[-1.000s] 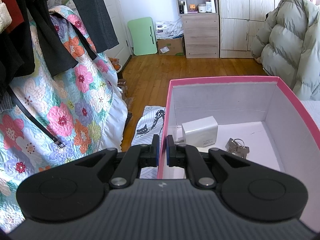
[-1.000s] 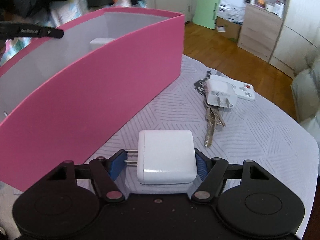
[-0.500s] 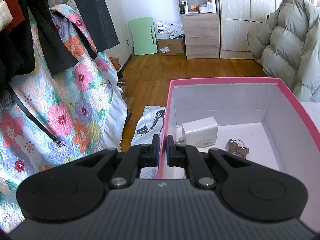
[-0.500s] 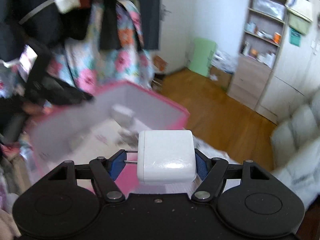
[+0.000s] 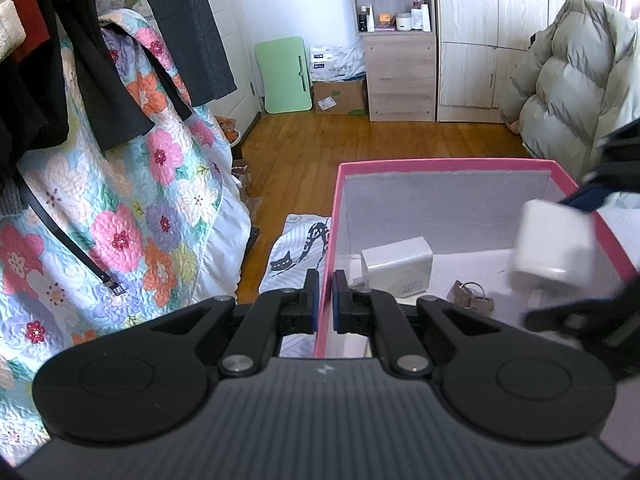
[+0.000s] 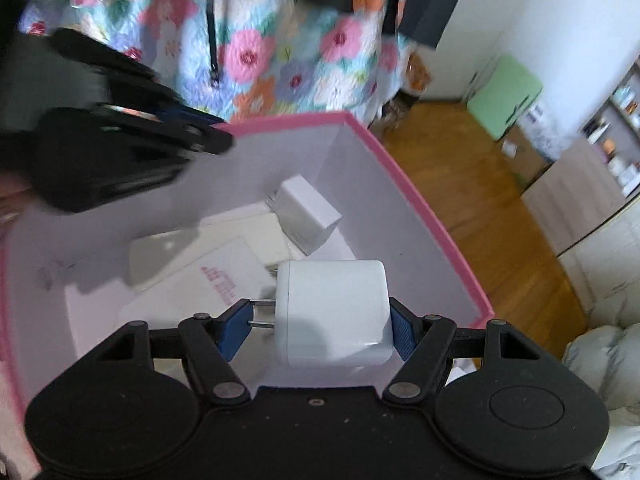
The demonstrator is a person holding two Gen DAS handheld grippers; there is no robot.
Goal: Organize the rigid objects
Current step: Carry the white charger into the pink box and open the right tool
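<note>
left gripper (image 5: pixel 325 296): fingers pinched shut | right gripper (image 6: pixel 316 326): fingers spread wide, clamped, angled steeply down

Wood floor (image 5: pixel 360 144), white wall (image 5: pixel 296 4), pale wardrobe (image 5: pixel 500 32), open shelf unit (image 5: pixel 394 4).

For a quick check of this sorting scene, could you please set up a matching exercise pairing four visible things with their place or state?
Things:
1. left hand-held gripper
2. square white charger
3. keys
4. rectangular white charger

Places or states:
A. lying on the floor of the pink box, beside a ring
B. clamped on the box wall
C. held above the box by the right hand-held gripper
D. resting in the box near its far wall

Pairs: 1-B, 2-C, 3-A, 4-D
</note>
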